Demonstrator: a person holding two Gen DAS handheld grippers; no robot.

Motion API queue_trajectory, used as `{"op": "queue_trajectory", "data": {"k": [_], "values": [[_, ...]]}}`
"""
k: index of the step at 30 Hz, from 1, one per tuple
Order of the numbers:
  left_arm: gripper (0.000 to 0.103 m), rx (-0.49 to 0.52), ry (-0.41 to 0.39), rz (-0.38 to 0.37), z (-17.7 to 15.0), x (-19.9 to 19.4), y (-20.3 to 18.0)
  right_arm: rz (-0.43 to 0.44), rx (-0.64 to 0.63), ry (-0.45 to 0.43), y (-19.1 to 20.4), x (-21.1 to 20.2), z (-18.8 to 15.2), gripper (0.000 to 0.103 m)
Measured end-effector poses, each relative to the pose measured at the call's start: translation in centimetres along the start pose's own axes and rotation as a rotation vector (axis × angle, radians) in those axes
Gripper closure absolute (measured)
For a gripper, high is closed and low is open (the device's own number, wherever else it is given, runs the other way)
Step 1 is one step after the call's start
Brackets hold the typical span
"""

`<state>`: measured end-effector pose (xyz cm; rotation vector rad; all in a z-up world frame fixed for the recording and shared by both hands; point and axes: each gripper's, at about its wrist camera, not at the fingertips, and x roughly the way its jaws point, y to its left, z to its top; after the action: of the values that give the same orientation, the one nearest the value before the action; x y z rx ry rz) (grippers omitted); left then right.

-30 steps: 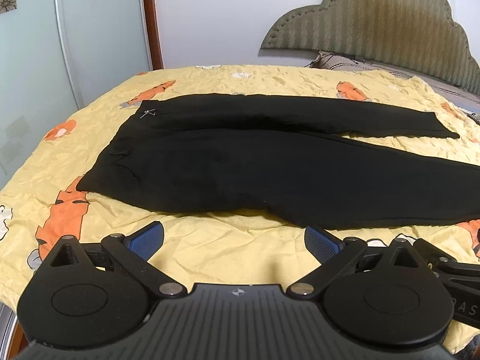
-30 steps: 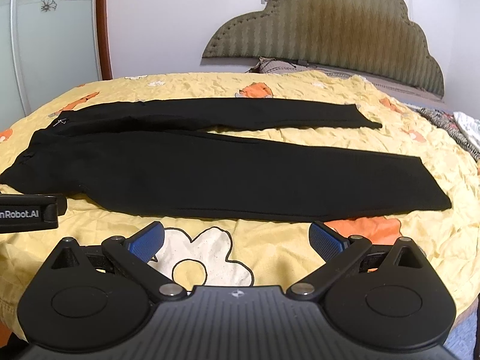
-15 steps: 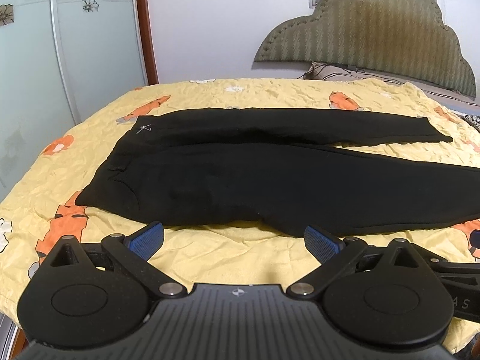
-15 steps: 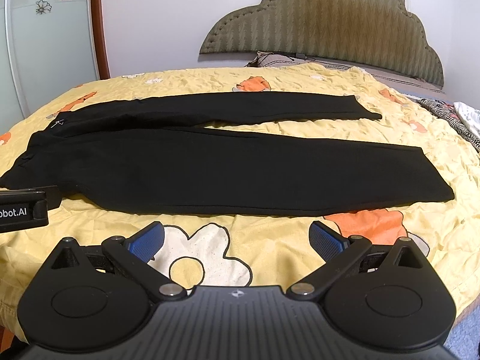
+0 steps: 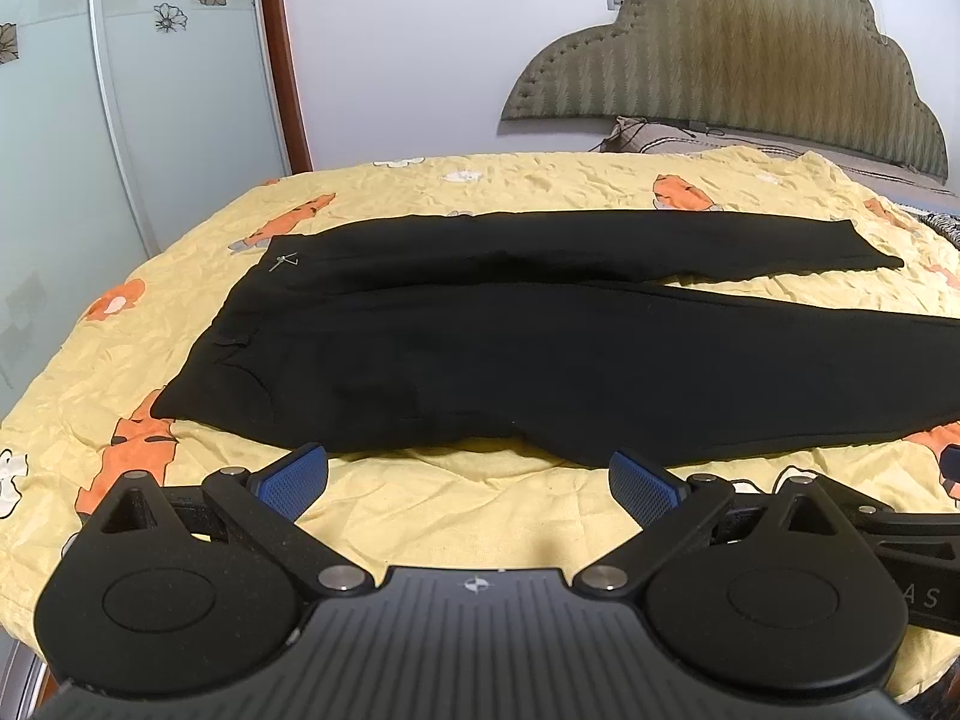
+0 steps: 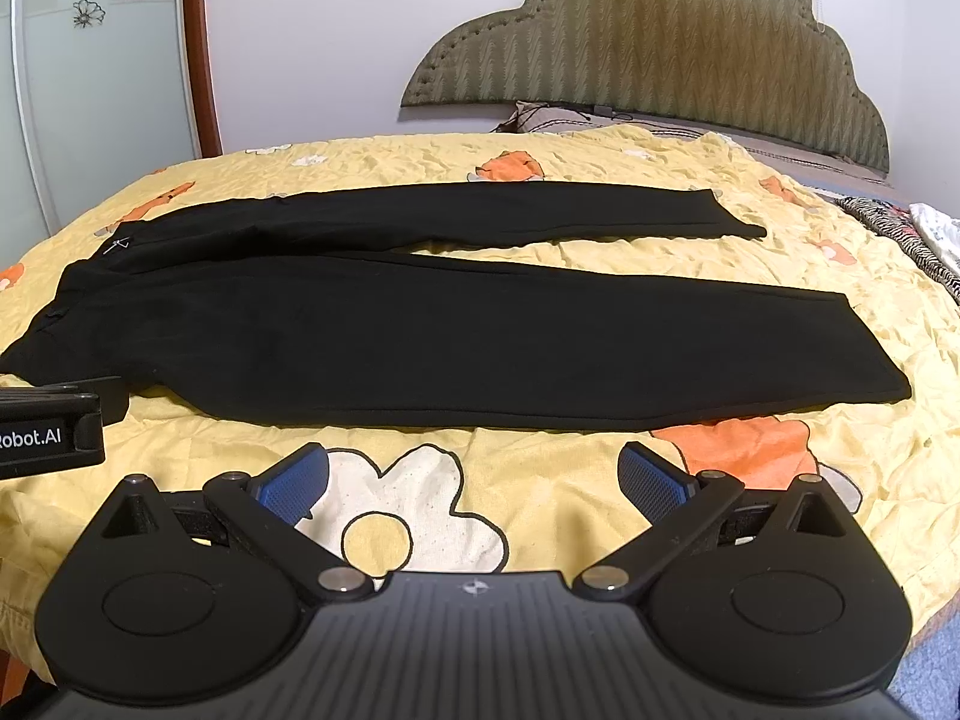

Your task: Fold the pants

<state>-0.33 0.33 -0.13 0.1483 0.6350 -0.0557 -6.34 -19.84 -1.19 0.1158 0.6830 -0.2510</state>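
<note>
Black pants (image 5: 510, 342) lie flat on the yellow bedspread (image 5: 540, 186), waist to the left, both legs running right and slightly apart. They also show in the right wrist view (image 6: 450, 330), with the hems at the right. My left gripper (image 5: 468, 480) is open and empty, just short of the near edge of the pants by the seat. My right gripper (image 6: 474, 477) is open and empty, short of the near leg's lower edge. The left gripper's body (image 6: 48, 426) shows at the left of the right wrist view.
An upholstered headboard (image 6: 660, 42) and a pillow (image 6: 600, 117) stand at the far right of the bed. Patterned clothes (image 6: 900, 228) lie at the bed's right edge. A glass sliding door (image 5: 120, 120) and wooden post (image 5: 282, 54) are to the left.
Both grippers have tilted slightly downward and drawn back a bit; the pants sit lower and farther in view. The pants have not moved. Both jaws stay open.
</note>
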Motion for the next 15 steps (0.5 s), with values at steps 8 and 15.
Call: {"op": "queue_trajectory", "data": {"k": [8, 15], "values": [[0.001, -0.010, 0.006, 0.006, 0.07, 0.15, 0.27, 0.002, 0.000, -0.001, 0.00, 0.01, 0.00, 0.000], [0.001, -0.016, 0.011, 0.010, 0.12, 0.20, 0.36, 0.002, 0.000, -0.002, -0.04, -0.01, 0.00, 0.000]]}}
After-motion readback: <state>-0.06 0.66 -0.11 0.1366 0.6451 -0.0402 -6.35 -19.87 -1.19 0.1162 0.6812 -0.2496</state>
